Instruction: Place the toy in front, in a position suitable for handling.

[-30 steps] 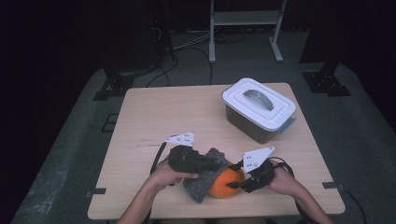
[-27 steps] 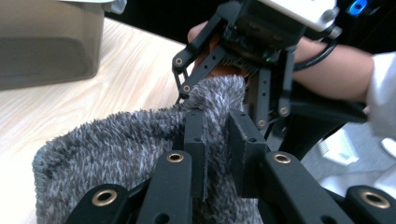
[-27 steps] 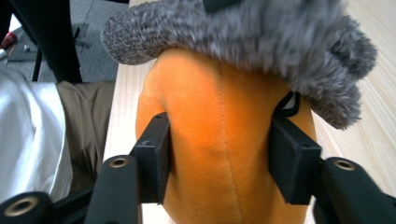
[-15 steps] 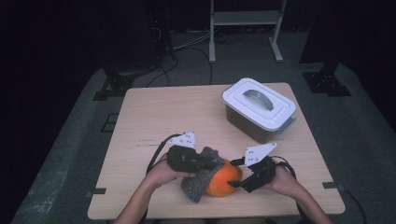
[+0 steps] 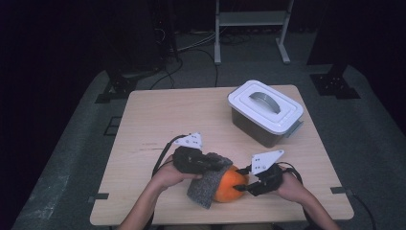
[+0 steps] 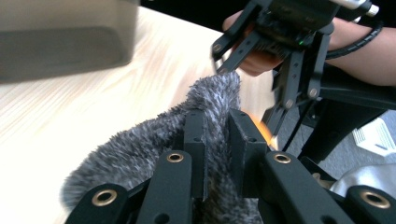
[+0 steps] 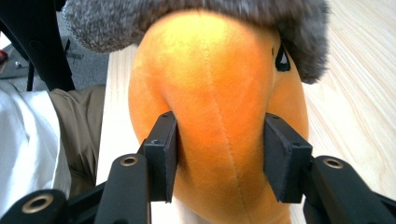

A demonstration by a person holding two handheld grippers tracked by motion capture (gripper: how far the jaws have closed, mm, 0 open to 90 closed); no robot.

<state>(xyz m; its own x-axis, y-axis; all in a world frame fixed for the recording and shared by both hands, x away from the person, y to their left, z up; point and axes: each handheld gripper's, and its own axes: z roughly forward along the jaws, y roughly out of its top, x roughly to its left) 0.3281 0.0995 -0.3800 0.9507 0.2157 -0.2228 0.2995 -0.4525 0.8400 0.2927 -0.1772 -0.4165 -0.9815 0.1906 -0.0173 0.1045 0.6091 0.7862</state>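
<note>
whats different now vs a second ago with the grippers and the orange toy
The right gripper has just been closing its jaws, and they now press into the orange plush toy. The left gripper stays shut on the grey furry cloth, draped over the toy. Hands, toy, the lidded container and the table sit about where they were.

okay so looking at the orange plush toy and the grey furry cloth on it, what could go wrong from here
1. The right gripper pinches only a fold of the soft orange plush toy, its jaws having just been closing; the fold could slip free under a pull.
2. The left gripper is shut on the grey furry cloth draped over the toy; tugging it may drag the toy along.
3. Both sit near the table's front edge and could slide off.
</note>
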